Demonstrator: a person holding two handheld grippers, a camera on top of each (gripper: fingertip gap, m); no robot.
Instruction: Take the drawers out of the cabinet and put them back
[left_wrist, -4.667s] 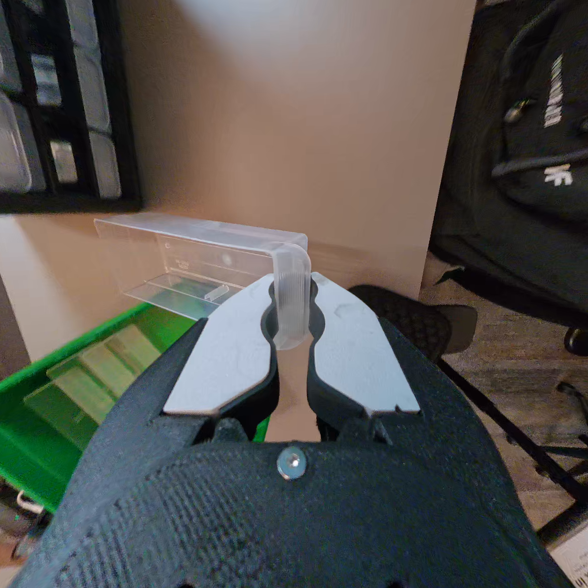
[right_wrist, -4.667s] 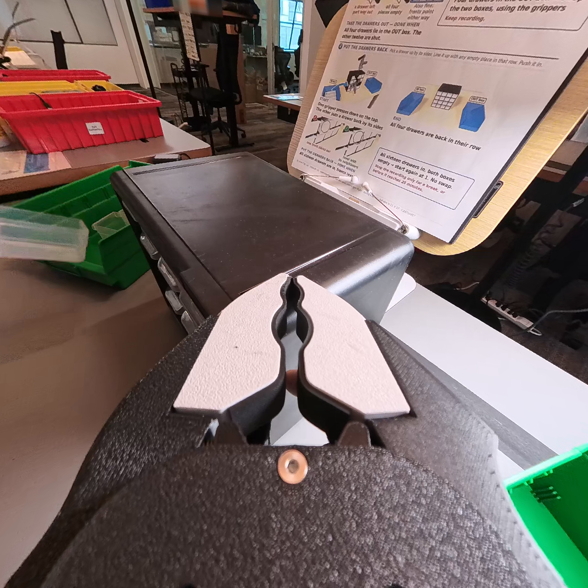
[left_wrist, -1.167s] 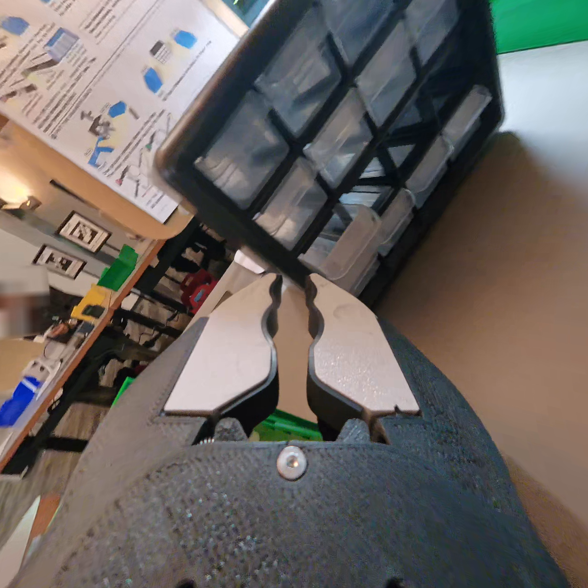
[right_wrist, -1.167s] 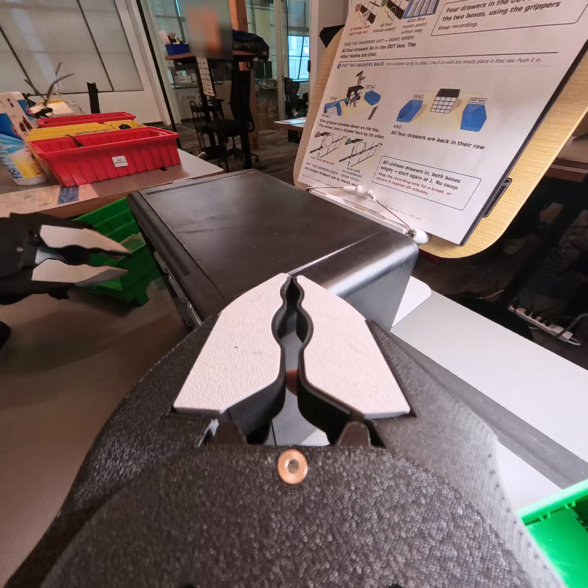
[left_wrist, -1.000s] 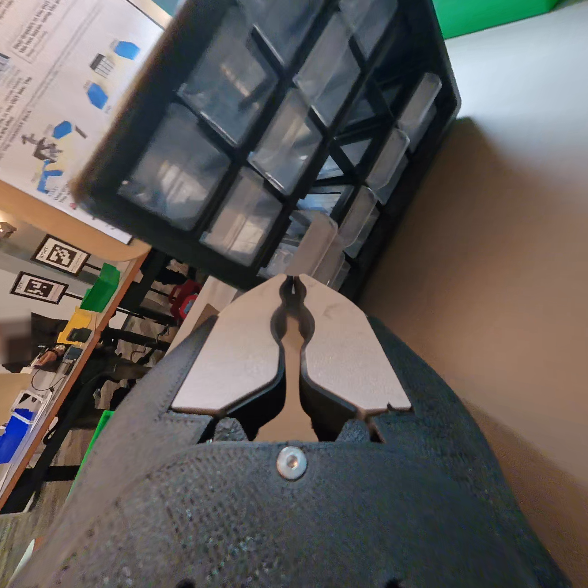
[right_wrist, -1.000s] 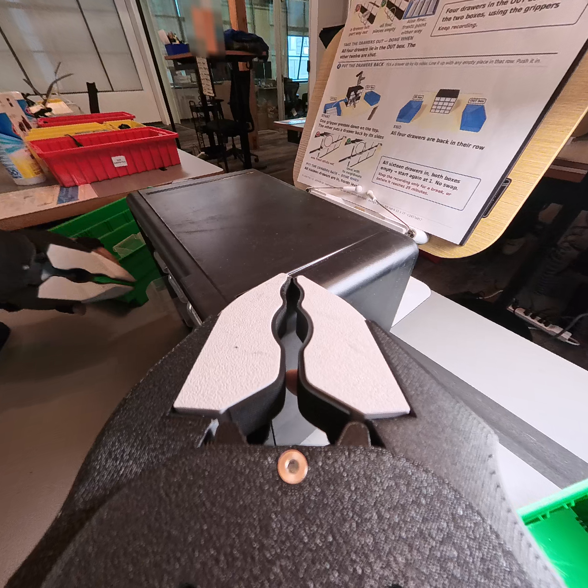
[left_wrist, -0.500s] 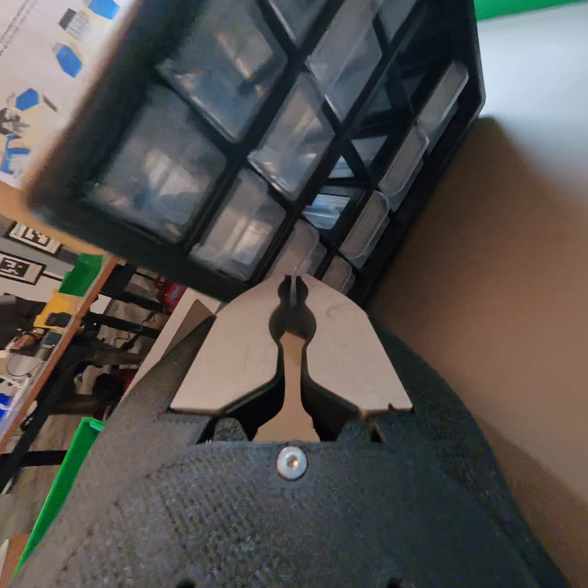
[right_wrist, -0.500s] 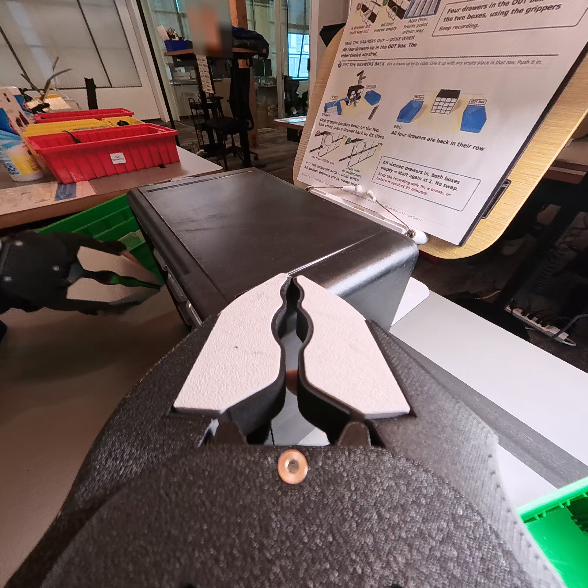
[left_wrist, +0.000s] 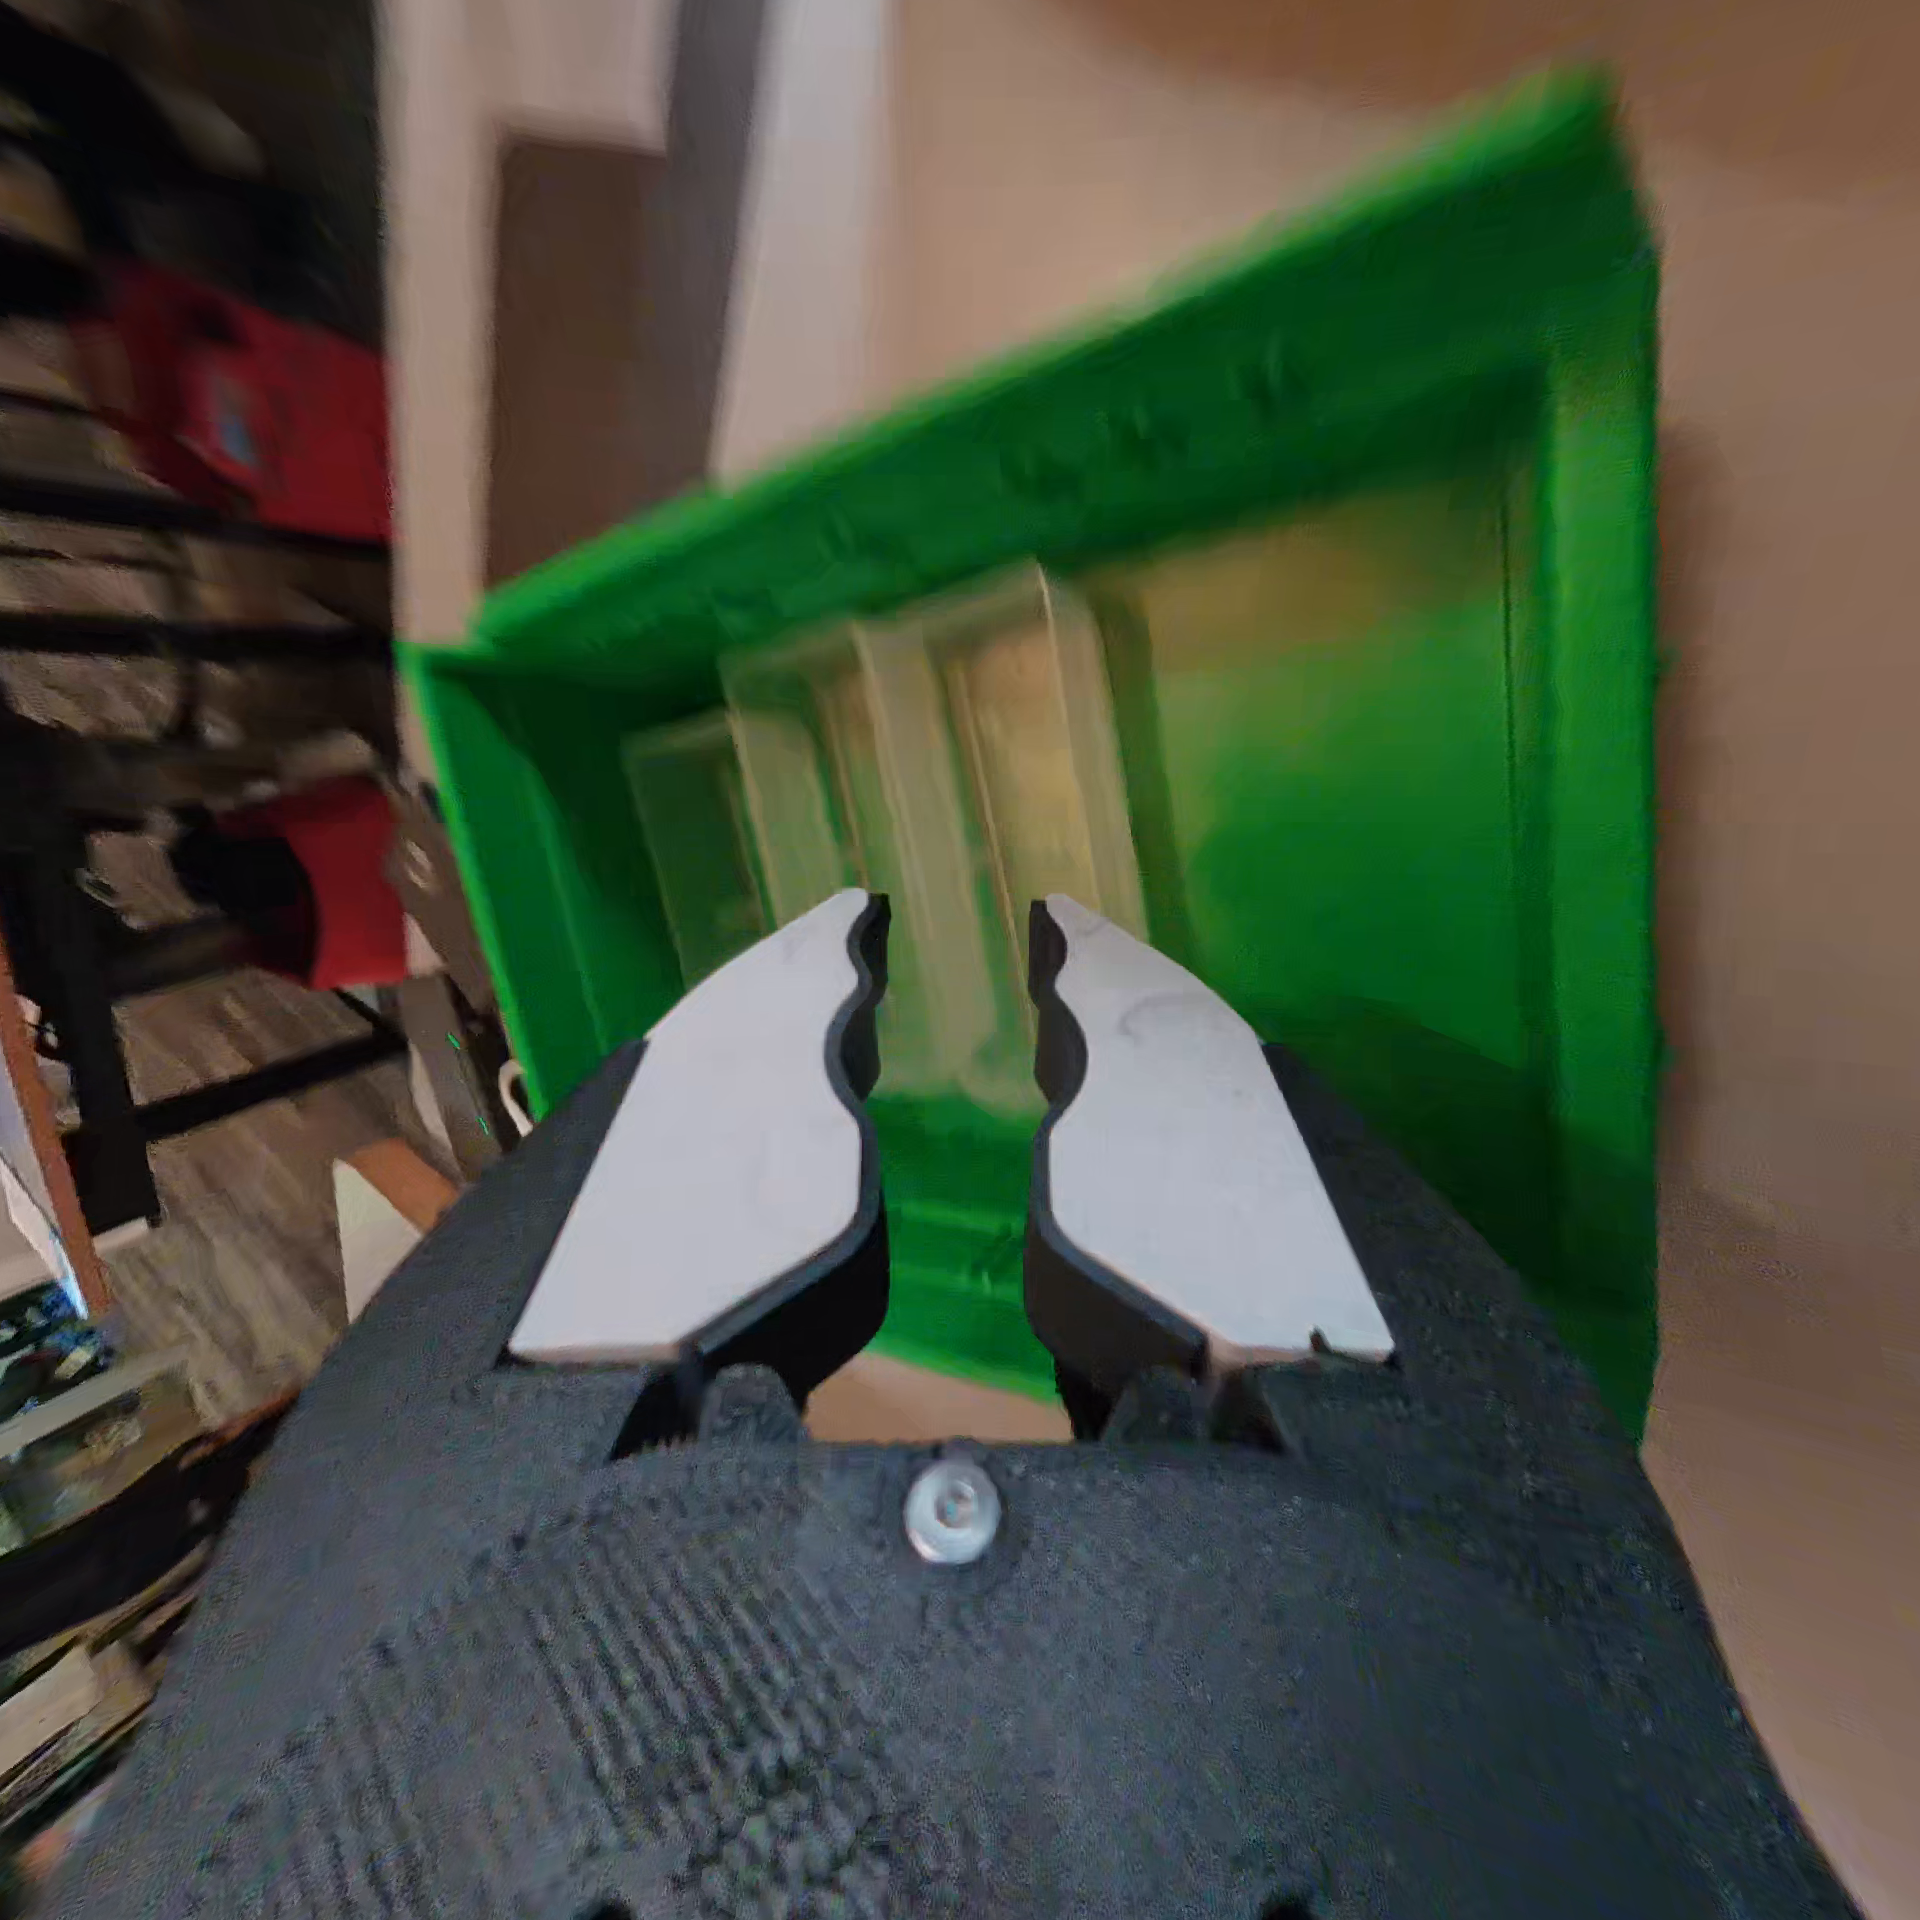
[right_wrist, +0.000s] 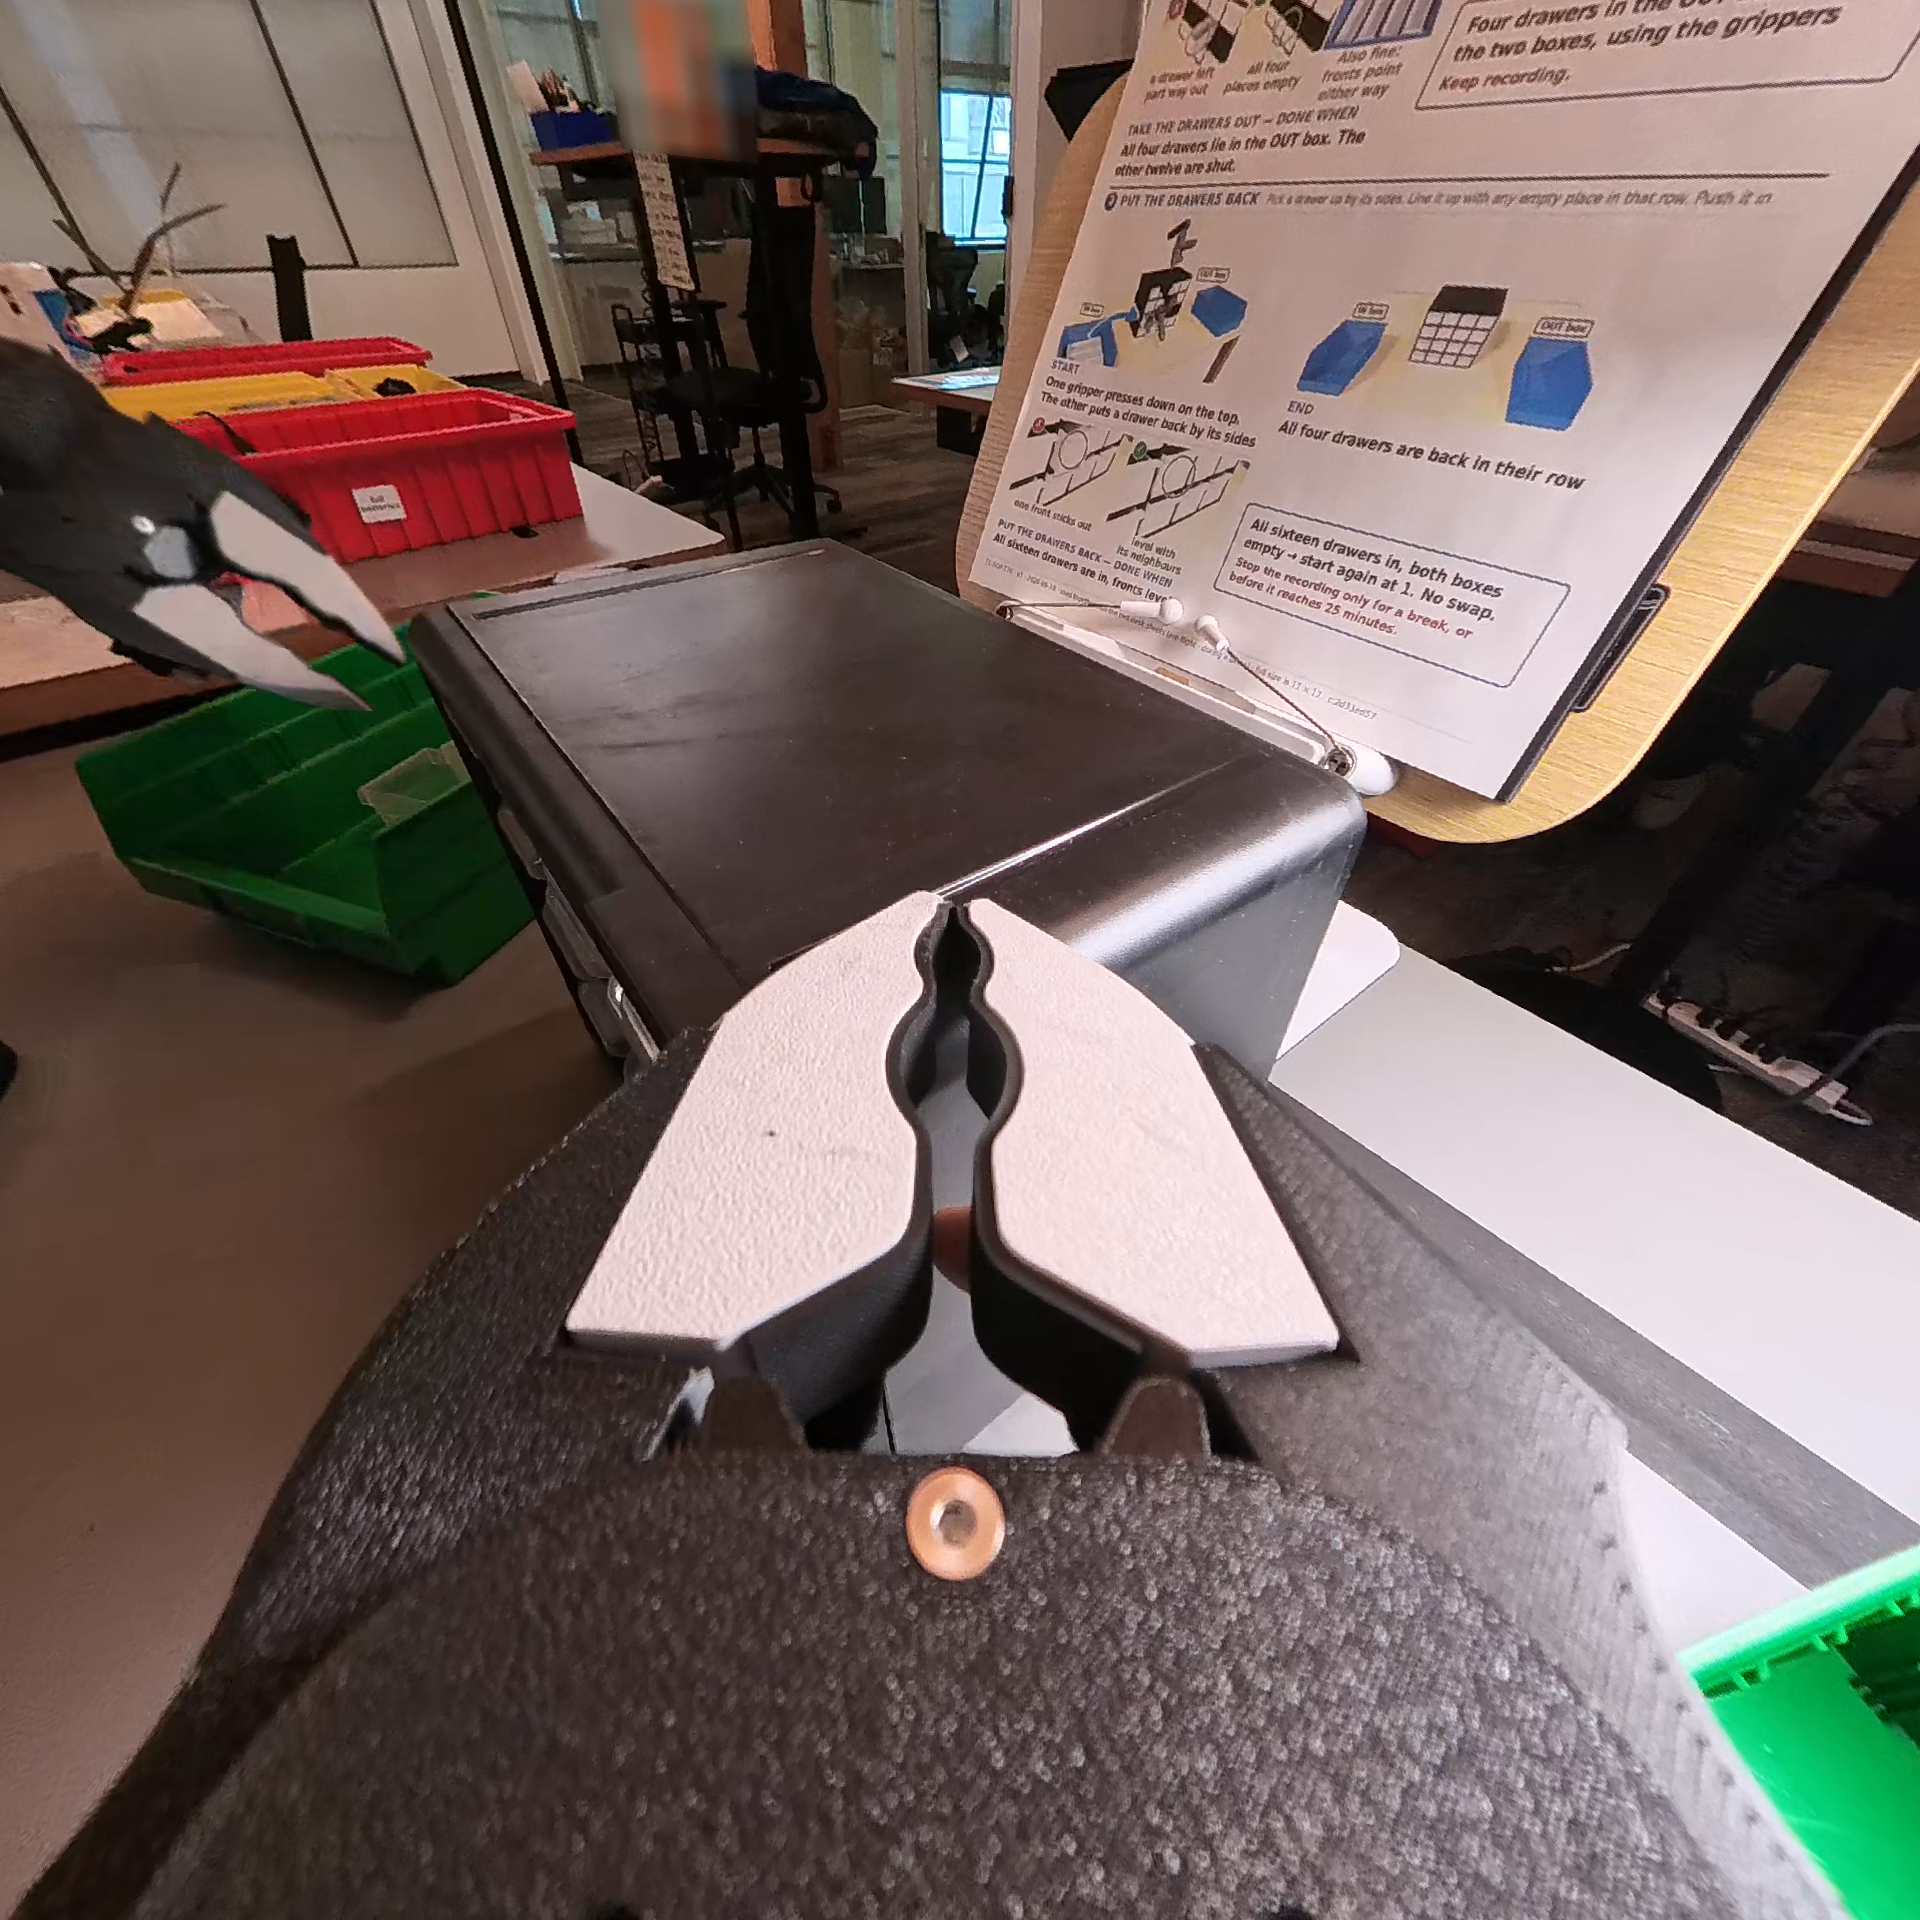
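Observation:
My left gripper (left_wrist: 956, 914) is open and empty, held above a green bin (left_wrist: 1600, 727). Three clear plastic drawers (left_wrist: 1029, 769) lie side by side inside the bin; the view is motion-blurred. In the right wrist view the left gripper (right_wrist: 369, 675) hangs over that green bin (right_wrist: 312, 883), where one clear drawer (right_wrist: 410, 790) shows. My right gripper (right_wrist: 951, 909) is shut, with its tips on the near top edge of the black cabinet (right_wrist: 831, 727). The cabinet's drawer front is hidden from both views.
An instruction board (right_wrist: 1403, 416) leans behind the cabinet. A red bin (right_wrist: 395, 468) sits on a far table. The corner of a second green bin (right_wrist: 1829, 1704) shows at lower right. The tan tabletop (right_wrist: 208, 1195) lies left of the cabinet.
My left gripper was shut on a drawer's tab at the cabinet front. It has swung away to over the green bin and opened. My right gripper has stayed on the cabinet top.

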